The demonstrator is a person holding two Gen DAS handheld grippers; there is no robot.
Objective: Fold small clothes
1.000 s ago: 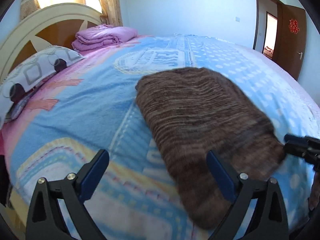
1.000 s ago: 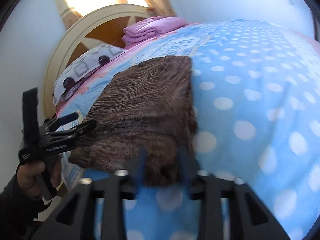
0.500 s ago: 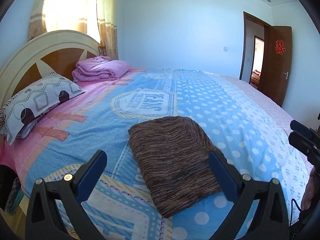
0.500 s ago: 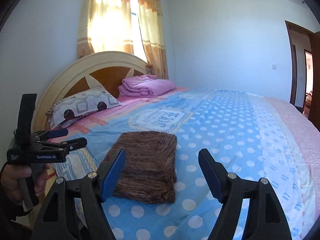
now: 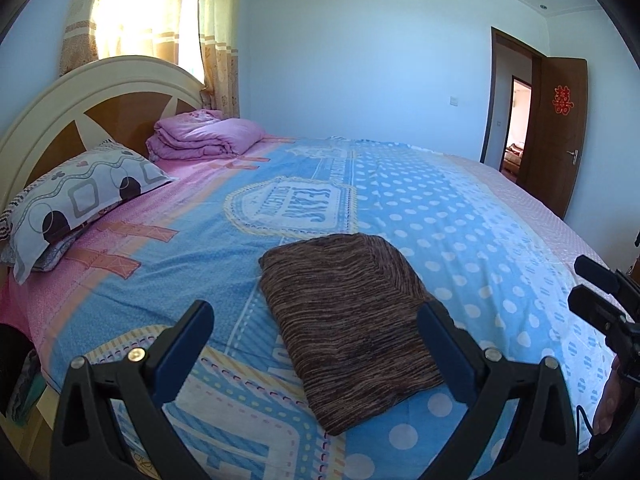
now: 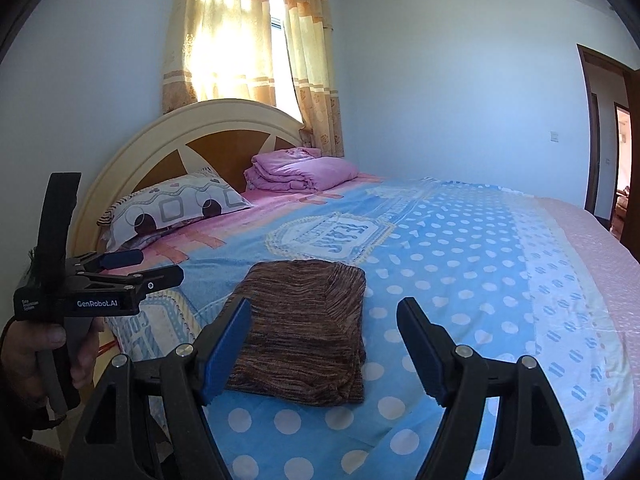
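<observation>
Bed surface: blue polka-dot and pink patchwork bedspread (image 5: 460, 216), drawn flat, serving as the folding bench.
Left gripper (image 5: 316, 334): nearest the lens in the left wrist view, tongs spread wide, nothing between the pads; held above the near edge of the bed, tilted down toward the cloth.
Right gripper (image 6: 324, 338): tongs spread, jaws have just been opening, nothing between them; raised clear of the bed and angled down at the cloth.
Hand (image 6: 36, 352): wraps the left gripper's handle at the left edge of the right wrist view.
Brown knit garment (image 5: 352, 320): lies on the bedspread near the near edge, just beyond both pairs of tongs, touched by neither. It sits as a compact rectangle with edges roughly squared.
Reading: both tools stand off and open, likely because the fold is done and the piece has been let go; the task looks at or near its end for this item.
Printed badge (image 5: 292, 204): panel in the bedspread just behind the garment.
Pillow (image 5: 76, 204): patterned, at the left against the headboard (image 5: 52, 104), well apart from the work.
Pink quilt (image 5: 204, 136): folded, farther up beside the pillow.
Obstructions: none between tongs and garment; bedspread around it is bare.
Far end: curtains (image 6: 256, 40) lit by the window, open door (image 5: 556, 136) at the right.
</observation>
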